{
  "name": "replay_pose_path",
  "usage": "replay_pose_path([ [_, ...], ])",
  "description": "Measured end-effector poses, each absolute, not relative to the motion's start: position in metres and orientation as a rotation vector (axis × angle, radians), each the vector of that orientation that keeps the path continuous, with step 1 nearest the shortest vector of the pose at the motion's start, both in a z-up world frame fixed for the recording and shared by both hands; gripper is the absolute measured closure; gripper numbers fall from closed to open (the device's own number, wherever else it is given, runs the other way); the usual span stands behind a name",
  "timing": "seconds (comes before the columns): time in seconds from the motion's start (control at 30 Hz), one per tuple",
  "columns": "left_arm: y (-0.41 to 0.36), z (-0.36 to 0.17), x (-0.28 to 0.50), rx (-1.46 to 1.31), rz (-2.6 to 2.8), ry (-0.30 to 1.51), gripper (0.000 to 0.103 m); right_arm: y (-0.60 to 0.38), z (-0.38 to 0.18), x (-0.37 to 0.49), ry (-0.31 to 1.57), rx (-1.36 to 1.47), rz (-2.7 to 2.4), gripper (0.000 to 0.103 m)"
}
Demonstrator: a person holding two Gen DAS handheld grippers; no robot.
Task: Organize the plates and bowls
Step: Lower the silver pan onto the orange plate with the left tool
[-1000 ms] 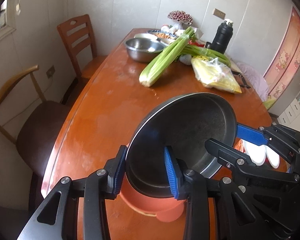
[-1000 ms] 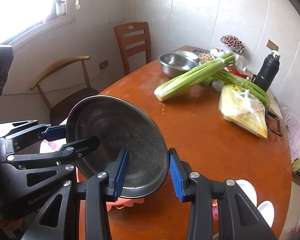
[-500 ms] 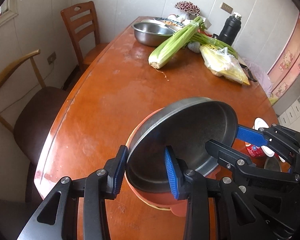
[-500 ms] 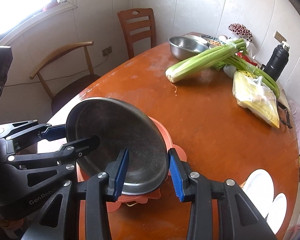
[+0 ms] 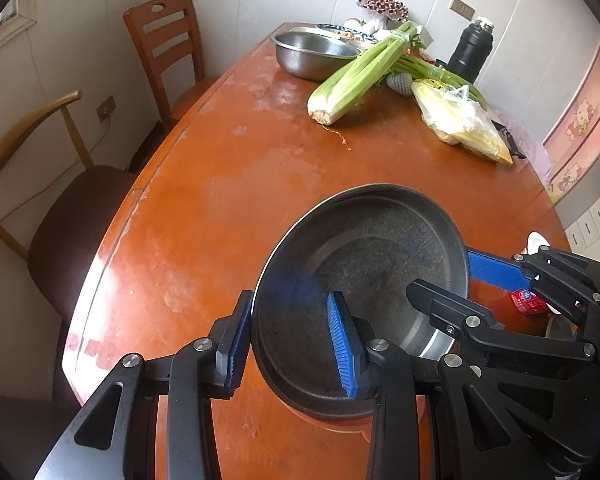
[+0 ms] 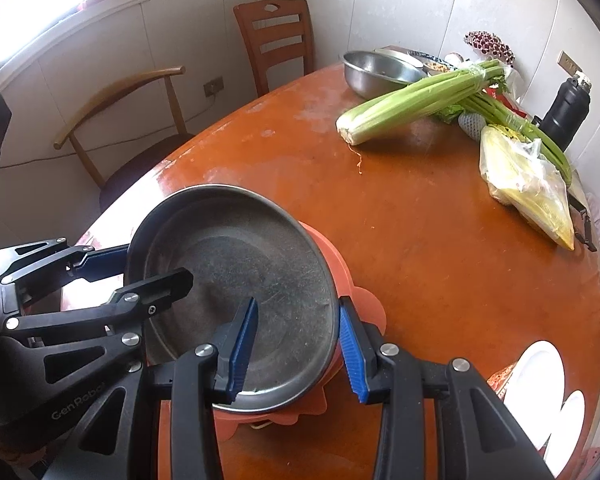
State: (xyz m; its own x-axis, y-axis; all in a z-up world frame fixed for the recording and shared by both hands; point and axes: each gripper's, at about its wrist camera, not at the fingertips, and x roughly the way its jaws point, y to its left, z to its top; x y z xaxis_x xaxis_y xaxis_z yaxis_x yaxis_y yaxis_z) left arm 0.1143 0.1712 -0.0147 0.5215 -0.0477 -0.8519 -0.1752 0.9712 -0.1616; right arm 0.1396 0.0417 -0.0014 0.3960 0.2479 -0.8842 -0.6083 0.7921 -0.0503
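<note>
Two grippers w/ "GenRobot" lettering clamp steel plate rim.

orange dish: mostly hidden under metal pan | white plates: cut by frame edge | far dishes: too small to tell

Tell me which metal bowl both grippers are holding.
The dark shallow bowl in the foreground, over the orange dish, pinched at opposite rims by left gripper and right gripper. The shiny bowl sits far off, untouched.

I had both grippers clamped on the steel pan rim: right gripper near, left gripper opposite; orange dish sat underneath.
</note>
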Motion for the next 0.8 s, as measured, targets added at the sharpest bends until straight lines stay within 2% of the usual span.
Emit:
replay_pose_path([
  [0.8,0.171,-0.030,0.125,-0.214,0.098,1.047,0.068,0.048,-0.020,0.151,1.066,-0.411,0.541,0.062],
])
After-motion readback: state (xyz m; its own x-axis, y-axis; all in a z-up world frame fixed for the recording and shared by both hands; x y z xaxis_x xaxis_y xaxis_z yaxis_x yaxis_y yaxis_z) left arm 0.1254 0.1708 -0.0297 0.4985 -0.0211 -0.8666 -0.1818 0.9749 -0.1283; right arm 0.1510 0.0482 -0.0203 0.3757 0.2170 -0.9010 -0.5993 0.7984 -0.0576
